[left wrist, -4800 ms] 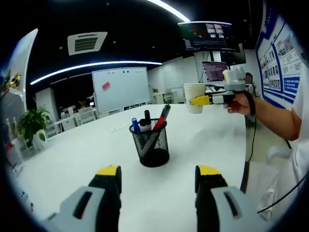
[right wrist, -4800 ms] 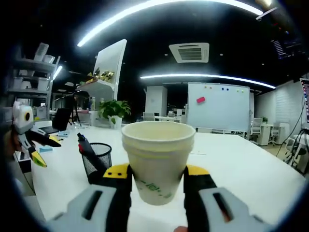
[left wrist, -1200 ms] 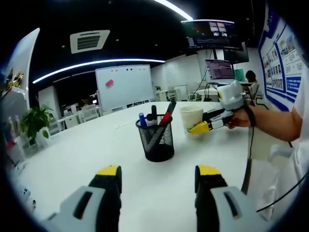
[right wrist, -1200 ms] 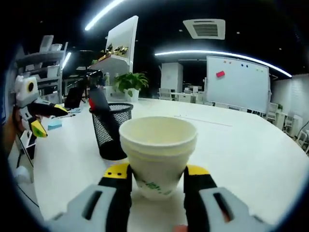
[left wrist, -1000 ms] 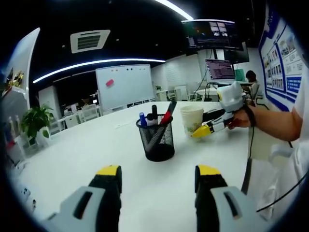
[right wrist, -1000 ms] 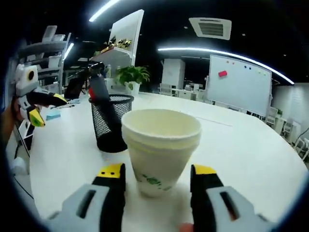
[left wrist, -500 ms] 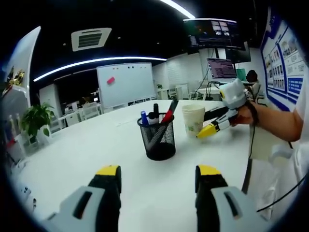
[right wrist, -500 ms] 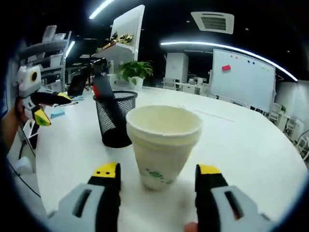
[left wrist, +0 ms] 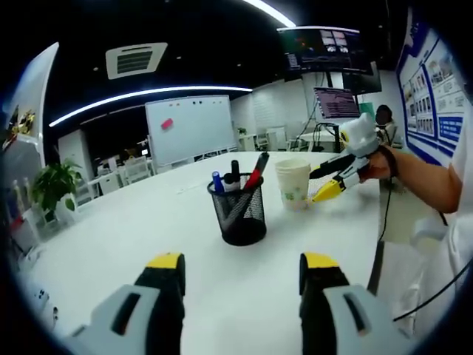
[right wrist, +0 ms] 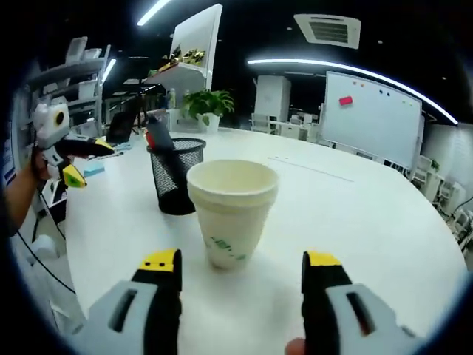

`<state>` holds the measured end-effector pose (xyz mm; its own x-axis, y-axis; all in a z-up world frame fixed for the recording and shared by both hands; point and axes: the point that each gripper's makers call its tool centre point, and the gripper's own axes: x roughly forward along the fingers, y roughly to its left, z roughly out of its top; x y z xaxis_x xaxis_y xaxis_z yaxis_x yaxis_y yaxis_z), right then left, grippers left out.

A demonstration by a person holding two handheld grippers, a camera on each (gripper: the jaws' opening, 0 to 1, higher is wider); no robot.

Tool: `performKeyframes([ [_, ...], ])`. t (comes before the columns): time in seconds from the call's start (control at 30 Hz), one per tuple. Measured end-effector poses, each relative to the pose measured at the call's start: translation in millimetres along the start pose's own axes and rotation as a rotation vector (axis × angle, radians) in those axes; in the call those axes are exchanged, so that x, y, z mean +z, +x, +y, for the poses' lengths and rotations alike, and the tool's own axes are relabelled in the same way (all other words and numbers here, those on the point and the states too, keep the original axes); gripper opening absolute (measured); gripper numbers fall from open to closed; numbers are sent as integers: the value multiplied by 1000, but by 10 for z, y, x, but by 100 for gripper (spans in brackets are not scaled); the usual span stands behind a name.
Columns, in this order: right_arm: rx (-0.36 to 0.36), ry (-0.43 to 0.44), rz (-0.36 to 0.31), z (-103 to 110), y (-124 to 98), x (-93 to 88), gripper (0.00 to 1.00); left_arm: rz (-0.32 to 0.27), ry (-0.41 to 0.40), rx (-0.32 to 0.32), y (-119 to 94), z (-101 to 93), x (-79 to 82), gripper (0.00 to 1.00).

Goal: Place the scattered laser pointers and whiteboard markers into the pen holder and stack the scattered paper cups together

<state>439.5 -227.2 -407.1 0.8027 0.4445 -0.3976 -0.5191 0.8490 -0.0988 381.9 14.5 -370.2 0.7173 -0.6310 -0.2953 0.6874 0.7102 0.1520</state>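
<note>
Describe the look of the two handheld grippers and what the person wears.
Each gripper has two grey moulded jaws with slotted sides and yellow-capped black tips: the left gripper, the right gripper. In the left gripper view the right one shows a white rounded body, with a black cable hanging below the hand. The person's short sleeve is white.

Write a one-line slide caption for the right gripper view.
Right gripper open, jaws apart from the stacked paper cups standing upright on the white table, mesh pen holder beyond.

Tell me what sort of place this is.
Most likely an open-plan office or meeting area: a large white round table, a freestanding whiteboard behind it, wall-mounted monitor screens, and a ceiling air-conditioning vent.
</note>
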Motion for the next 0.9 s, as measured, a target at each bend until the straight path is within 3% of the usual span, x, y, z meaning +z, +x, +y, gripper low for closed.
performKeyframes([
  [0.37, -9, -23, -1, -69, -150, 40, 66, 8, 7, -4, -7, -25, 10, 64],
  [0.9, -19, -22, 39, -96, -378, -61, 67, 25, 2, -15, -38, -46, -36, 64],
])
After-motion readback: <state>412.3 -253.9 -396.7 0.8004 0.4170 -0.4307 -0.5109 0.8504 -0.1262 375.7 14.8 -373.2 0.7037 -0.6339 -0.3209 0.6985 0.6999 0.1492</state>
